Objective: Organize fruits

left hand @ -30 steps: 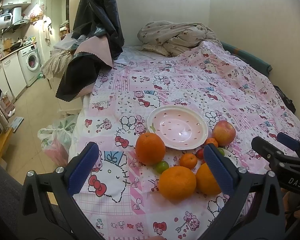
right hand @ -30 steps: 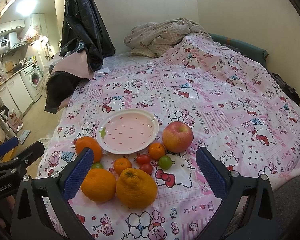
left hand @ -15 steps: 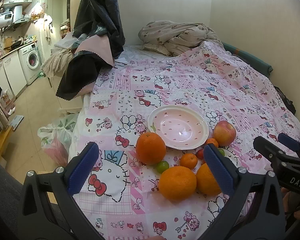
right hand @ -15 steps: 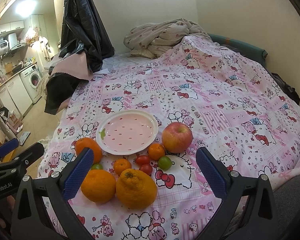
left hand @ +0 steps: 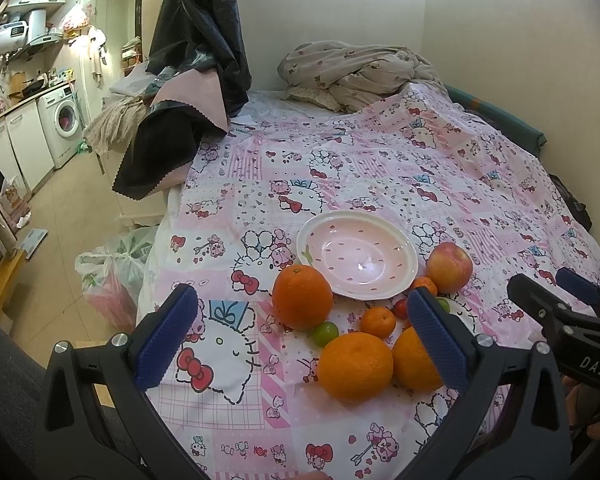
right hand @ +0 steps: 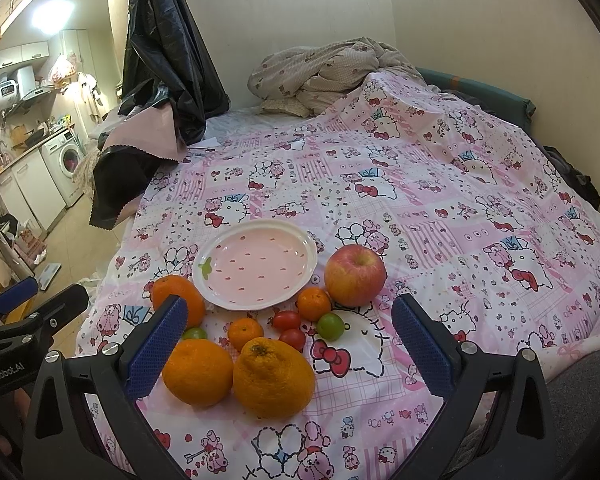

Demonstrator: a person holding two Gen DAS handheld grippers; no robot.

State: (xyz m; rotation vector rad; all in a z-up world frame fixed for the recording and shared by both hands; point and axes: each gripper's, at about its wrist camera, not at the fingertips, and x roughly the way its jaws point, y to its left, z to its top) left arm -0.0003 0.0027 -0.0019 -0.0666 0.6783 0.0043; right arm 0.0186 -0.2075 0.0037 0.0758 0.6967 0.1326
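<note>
Pink patchwork bedsheet (right hand: 440, 200) printed with white cartoon cats and red bows. Round ceramic plate (right hand: 256, 264): pink centre with red seed flecks, white rim, small green leaf mark. Ahead of the right claw: red-yellow apple (right hand: 355, 275), bumpy orange citrus (right hand: 274, 378), two red cherry tomatoes (right hand: 286, 319). Claw pads (right hand: 156, 344) are textured blue.

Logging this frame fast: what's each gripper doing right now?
Left gripper: open, holding nothing.
Right gripper: open, holding nothing.
</note>
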